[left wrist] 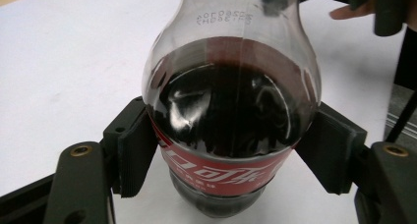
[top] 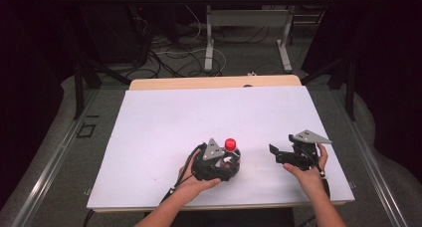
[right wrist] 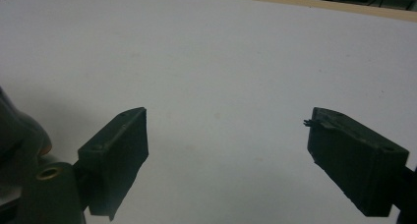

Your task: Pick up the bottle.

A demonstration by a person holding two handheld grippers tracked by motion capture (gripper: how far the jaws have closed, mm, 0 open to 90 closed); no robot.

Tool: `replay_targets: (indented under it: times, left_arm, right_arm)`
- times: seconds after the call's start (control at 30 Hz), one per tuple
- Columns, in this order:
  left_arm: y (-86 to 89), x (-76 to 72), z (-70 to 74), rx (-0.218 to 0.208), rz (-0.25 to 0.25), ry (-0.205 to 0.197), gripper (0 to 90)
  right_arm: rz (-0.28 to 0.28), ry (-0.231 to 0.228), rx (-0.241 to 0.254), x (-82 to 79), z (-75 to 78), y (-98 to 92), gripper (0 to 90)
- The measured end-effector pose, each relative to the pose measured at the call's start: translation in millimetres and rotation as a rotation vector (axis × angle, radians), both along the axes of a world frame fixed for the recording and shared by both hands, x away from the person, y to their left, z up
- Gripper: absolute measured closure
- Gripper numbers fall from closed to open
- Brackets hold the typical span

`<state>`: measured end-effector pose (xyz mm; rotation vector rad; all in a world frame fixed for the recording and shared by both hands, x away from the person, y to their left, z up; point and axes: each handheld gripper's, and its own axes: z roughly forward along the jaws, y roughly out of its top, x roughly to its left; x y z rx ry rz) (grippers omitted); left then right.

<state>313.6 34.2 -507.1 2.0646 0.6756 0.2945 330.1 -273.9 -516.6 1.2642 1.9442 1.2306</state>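
The left gripper [left wrist: 231, 155] has its fingers [left wrist: 134, 153] pressed against both sides of a cola bottle [left wrist: 231, 121], just at the top edge of the red label (the dark drink fills the bulge above it). The bottle [top: 231, 155] stands upright on the white surface [top: 164, 127], near the person's edge and a little left of the middle, its red cap [top: 230, 144] on. The right gripper [right wrist: 231, 150] sits well apart to the right, fingers spread with nothing between them.

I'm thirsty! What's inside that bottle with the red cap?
Dark cola fills the cola bottle up to its shoulder; the neck looks empty. The red label hides the drink behind it.
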Motion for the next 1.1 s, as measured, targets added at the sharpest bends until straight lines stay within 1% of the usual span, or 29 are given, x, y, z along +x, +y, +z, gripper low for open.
replay_targets:
  times: [0.03, 0.07, 0.1, 0.13, 0.17, 0.23, 0.27, 0.3, 0.33, 0.37, 0.4, 0.43, 0.47, 0.5, 0.53, 0.57, 0.6, 0.63, 0.7, 0.73, 0.8, 0.83, 0.87, 0.93, 0.97, 1.03, 1.07, 1.1]
  left_arm:
    - [2.2, 0.8, 1.4, 0.005, 0.008, 0.001, 29.6]
    - [6.4, 2.2, 4.0, 0.023, 0.019, -0.008, 29.6]
    - [6.4, 2.2, 4.0, 0.023, 0.019, -0.008, 29.6]
    - [8.7, 2.8, 4.9, 0.024, 0.028, -0.003, 29.6]
    - [11.3, 3.4, 5.6, 0.025, 0.036, -0.001, 29.6]
    - [16.9, 4.6, 7.9, 0.043, 0.04, 0.005, 29.6]
    - [18.8, 4.7, 7.9, 0.035, 0.047, 0.007, 29.6]
    - [23.9, 5.7, 9.5, 0.039, 0.058, 0.01, 29.6]
    - [23.9, 5.7, 9.5, 0.039, 0.058, 0.01, 29.6]
    - [28.3, 6.2, 10.5, 0.039, 0.076, 0.009, 29.6]
    - [28.3, 6.2, 10.5, 0.039, 0.076, 0.009, 29.6]
    - [30.3, 6.7, 11.1, 0.039, 0.082, 0.009, 29.6]
    - [32.5, 7.0, 11.8, 0.038, 0.083, 0.01, 29.6]
    - [34.4, 7.4, 12.5, 0.034, 0.087, 0.012, 29.6]
    - [35.6, 7.7, 12.5, 0.027, 0.096, 0.01, 29.6]
    - [37.5, 8.3, 12.8, 0.029, 0.094, 0.009, 29.6]
    - [39.2, 8.6, 13.0, 0.031, 0.098, 0.009, 29.6]
    - [39.6, 8.3, 12.8, 0.028, 0.104, 0.019, 29.6]
    - [41.0, 9.0, 13.0, 0.042, 0.102, 0.02, 29.6]
    - [41.0, 9.1, 11.9, 0.038, 0.101, 0.013, 29.6]
    - [40.7, 8.6, 10.9, 0.042, 0.098, 0.019, 29.7]
    - [40.6, 8.6, 10.6, 0.049, 0.092, 0.02, 29.6]
    - [39.7, 8.5, 9.8, 0.045, 0.095, 0.015, 29.6]
    - [38.4, 7.4, 9.4, 0.054, 0.089, 0.018, 29.6]
    - [37.7, 7.0, 8.9, 0.049, 0.09, 0.017, 29.6]
    - [37.0, 6.7, 8.4, 0.053, 0.084, 0.018, 29.6]
    - [36.2, 6.1, 8.0, 0.049, 0.083, 0.022, 29.6]
    - [36.2, 6.4, 8.0, 0.052, 0.079, 0.018, 29.6]
  right_arm:
    - [0.01, 0.0, 0.01, -0.8, 1.5, 1.9, 15.4]
    - [0.019, -0.002, 0.002, -1.2, 3.1, 2.9, 15.5]
    - [0.019, -0.002, 0.002, -1.2, 3.1, 2.9, 15.5]
    - [0.034, -0.013, 0.013, -2.0, 5.4, 8.5, 16.7]
    - [0.049, -0.007, 0.004, -3.4, 8.1, 10.5, 17.1]
    - [0.075, -0.015, 0.0, -4.7, 12.3, 17.1, 18.4]
    - [0.075, -0.015, 0.0, -4.7, 12.3, 17.1, 18.4]
    - [0.104, -0.025, 0.008, -7.2, 17.6, 24.7, 21.9]
    - [0.12, -0.027, 0.017, -8.8, 20.7, 29.2, 24.6]
    - [0.147, -0.032, 0.012, -9.7, 23.7, 33.6, 28.0]
    - [0.147, -0.032, 0.012, -9.7, 23.7, 33.6, 28.0]
    - [0.185, -0.046, 0.007, -12.3, 30.3, 43.8, 31.0]
    - [0.192, -0.041, 0.005, -14.5, 34.4, 49.6, 33.4]
    - [0.192, -0.041, 0.005, -14.5, 34.4, 49.6, 33.4]
    - [0.209, -0.052, -0.002, -15.2, 37.8, 54.5, 34.4]
    - [0.229, -0.051, 0.0, -15.9, 41.3, 59.5, 34.9]
    - [0.266, -0.047, 0.001, -16.4, 48.4, 68.9, 36.0]
    - [0.282, -0.051, 0.007, -16.3, 51.2, 73.0, 36.1]
    - [0.308, -0.048, 0.017, -15.5, 58.3, 81.4, 36.6]
    - [0.308, -0.048, 0.017, -15.5, 58.3, 81.4, 36.6]
    - [0.344, -0.052, 0.033, -14.6, 65.9, 89.7, 38.4]
    - [0.357, -0.053, 0.034, -14.4, 68.9, 93.0, 38.4]
    - [0.373, -0.047, 0.026, -14.3, 72.7, 96.7, 38.4]
    - [0.392, -0.046, 0.027, -12.7, 76.8, 103.7, 38.8]
    - [0.396, -0.032, 0.019, -12.5, 79.7, 106.4, 41.7]
    - [0.421, -0.02, 0.036, -10.8, 84.1, 111.2, 44.2]
    - [0.447, 0.004, 0.043, -10.1, 87.9, 115.5, 47.6]
    - [0.453, 0.003, 0.051, -9.4, 88.8, 117.5, 48.4]
